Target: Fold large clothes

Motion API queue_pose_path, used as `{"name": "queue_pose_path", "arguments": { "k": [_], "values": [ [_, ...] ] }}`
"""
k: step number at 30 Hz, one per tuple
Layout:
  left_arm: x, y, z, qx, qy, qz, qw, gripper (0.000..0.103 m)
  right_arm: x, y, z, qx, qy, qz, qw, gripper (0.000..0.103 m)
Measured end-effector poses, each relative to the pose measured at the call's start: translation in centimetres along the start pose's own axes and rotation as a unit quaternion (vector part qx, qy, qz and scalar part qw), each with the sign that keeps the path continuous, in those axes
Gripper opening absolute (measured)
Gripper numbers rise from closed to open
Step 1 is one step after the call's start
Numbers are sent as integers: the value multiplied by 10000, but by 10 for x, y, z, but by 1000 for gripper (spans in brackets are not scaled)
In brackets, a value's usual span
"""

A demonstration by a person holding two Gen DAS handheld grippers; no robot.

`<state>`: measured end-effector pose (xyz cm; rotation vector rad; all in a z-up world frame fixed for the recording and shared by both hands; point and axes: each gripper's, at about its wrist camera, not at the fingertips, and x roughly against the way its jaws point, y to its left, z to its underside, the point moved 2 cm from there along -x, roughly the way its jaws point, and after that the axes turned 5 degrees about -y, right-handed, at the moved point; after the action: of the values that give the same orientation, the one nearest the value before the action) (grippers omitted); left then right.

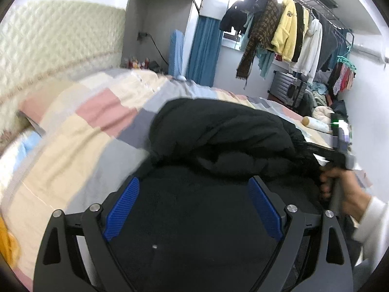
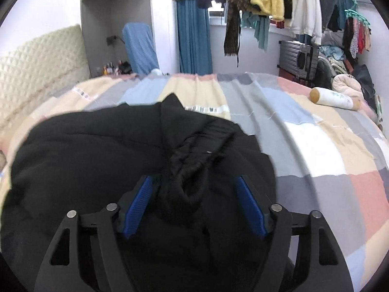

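Across the lower middle of both views, a black padded coat (image 2: 121,155) lies bunched on the patchwork bed cover (image 2: 304,141), whose right half stays bare up to a white bottle (image 2: 333,99); its label is unreadable. The left tool (image 1: 192,209) gapes wide, empty. The right tool (image 2: 194,204) stands open astride a coat fold, pads clear.

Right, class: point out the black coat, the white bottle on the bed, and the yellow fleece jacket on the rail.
black coat (image 2: 97,160), right wrist view, puffy folded body.
white bottle (image 2: 336,100), right wrist view, its side.
yellow fleece jacket (image 1: 288,31), left wrist view, its front.
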<state>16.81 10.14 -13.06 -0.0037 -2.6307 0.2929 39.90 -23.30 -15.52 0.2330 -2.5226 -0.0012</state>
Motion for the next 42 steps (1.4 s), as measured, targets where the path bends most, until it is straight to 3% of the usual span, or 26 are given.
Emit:
{"name": "queue_pose_path", "arguments": {
  "k": [6,16,22,25,28,31,36,42],
  "values": [
    [41,8,-21,165,-236,201,9994,91,93,-1,-23,103,-374,-281,9989,70],
    [167,16,-72,215,-600,124,9979,91,266,-8,-68,122,-1178,-771,9900,70],
    [257,49,-128,313,-847,22,9959,91,355,-41,-80,-85,-1505,-935,9842,70],
    [284,69,-151,319,-803,15,9963,91,386,-66,-77,-196,-1505,-1053,9828,71],
    [287,90,-158,428,-539,115,9976,91,389,-90,-63,-361,-1264,-1143,9847,73],
    [264,110,-141,740,-93,328,9967,91,372,-115,-37,-596,-885,-1108,9881,74],
    [200,134,-82,1339,752,771,9851,91,323,-145,26,-1212,-42,-1373,9831,74],
    [140,137,-10,1409,1418,1105,9736,91,276,-155,105,-1616,718,-1641,9705,75]
  ]
}}
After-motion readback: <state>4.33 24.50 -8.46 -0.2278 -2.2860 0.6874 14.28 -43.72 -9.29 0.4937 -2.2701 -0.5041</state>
